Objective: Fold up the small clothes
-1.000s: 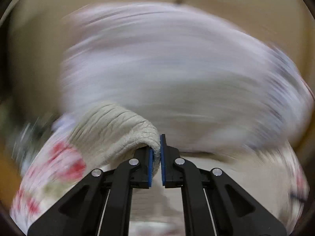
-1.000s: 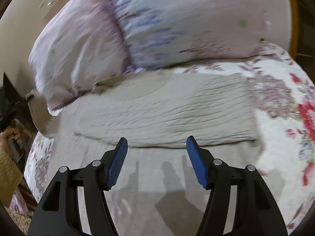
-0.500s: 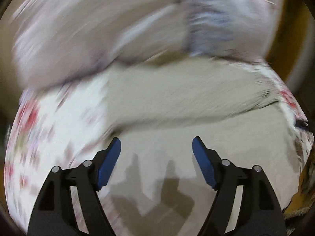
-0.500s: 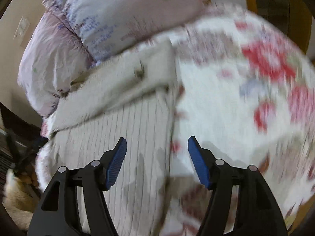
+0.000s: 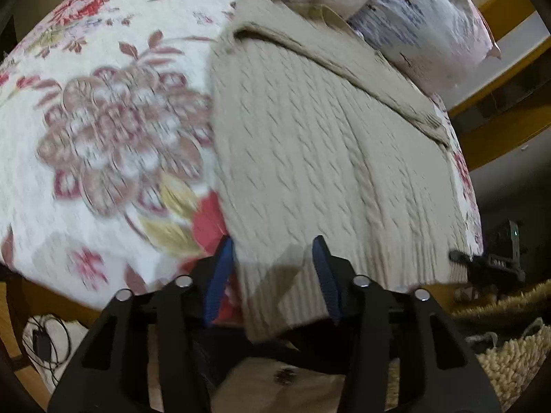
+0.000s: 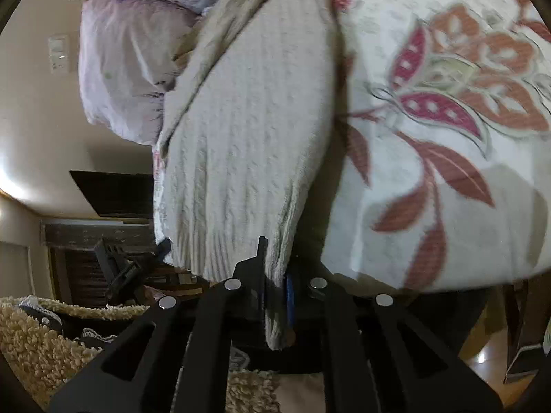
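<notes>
Your right gripper [image 6: 275,275] has its jaws pinched on the sweater's [image 6: 248,130] ribbed hem corner, which hangs off the bed edge. Your left gripper [image 5: 272,272] stands partly open, straddling the opposite hem corner without clamping it. The sweater [image 5: 320,158] lies flat on the quilt [image 5: 103,120], collar toward the pillows [image 5: 423,13]. It is beige cable-knit; the quilt is floral. A shaggy rug [image 6: 31,340] lies below.

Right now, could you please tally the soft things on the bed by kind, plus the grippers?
Beige knit sweater: 1
Floral quilt: 1
Pillows: 2
Grippers, left gripper and right gripper: 2
Total: 6
</notes>
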The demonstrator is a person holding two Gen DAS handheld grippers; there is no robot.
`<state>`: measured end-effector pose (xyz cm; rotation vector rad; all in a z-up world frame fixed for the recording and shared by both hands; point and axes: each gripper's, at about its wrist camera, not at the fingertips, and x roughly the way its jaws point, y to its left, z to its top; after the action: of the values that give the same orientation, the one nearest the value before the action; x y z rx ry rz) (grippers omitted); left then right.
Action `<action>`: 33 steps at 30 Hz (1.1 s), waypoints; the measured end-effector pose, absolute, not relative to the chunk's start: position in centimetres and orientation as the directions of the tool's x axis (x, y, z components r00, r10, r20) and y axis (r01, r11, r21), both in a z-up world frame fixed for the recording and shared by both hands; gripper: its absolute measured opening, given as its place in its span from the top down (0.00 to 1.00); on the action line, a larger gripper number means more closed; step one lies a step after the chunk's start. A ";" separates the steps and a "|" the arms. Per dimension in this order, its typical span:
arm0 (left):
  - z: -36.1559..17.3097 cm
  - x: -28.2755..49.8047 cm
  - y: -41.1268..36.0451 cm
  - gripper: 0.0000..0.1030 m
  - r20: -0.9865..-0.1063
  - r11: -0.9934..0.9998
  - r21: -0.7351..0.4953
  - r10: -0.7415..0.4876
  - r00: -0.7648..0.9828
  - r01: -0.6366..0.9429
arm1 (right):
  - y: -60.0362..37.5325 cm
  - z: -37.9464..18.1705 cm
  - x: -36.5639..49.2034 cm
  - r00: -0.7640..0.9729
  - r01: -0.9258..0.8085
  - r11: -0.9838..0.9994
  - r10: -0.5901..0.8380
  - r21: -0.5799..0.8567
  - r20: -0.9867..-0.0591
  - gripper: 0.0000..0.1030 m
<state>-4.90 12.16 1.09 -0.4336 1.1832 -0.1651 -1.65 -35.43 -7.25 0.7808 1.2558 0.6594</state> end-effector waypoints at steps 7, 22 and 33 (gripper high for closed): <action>1.9 -1.4 11.0 0.91 -0.792 0.837 -0.545 -0.497 0.355 -0.044 | -35.6 -1.4 4.5 0.389 -0.146 0.487 0.829 0.861 -0.403 0.93; 5.1 21.5 19.9 0.29 -0.735 0.845 -0.505 -0.314 0.602 -0.176 | -35.0 1.2 23.6 0.658 -0.017 0.586 0.617 0.810 -0.432 0.50; -0.4 22.6 19.4 0.68 -0.771 0.817 -0.548 -0.408 0.490 -0.182 | -37.4 -1.1 20.3 0.637 0.001 0.619 0.605 0.785 -0.478 0.36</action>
<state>22.55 19.41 -0.42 -0.6297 1.0687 -0.1485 20.29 -37.38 -1.05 0.8425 0.8180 0.3959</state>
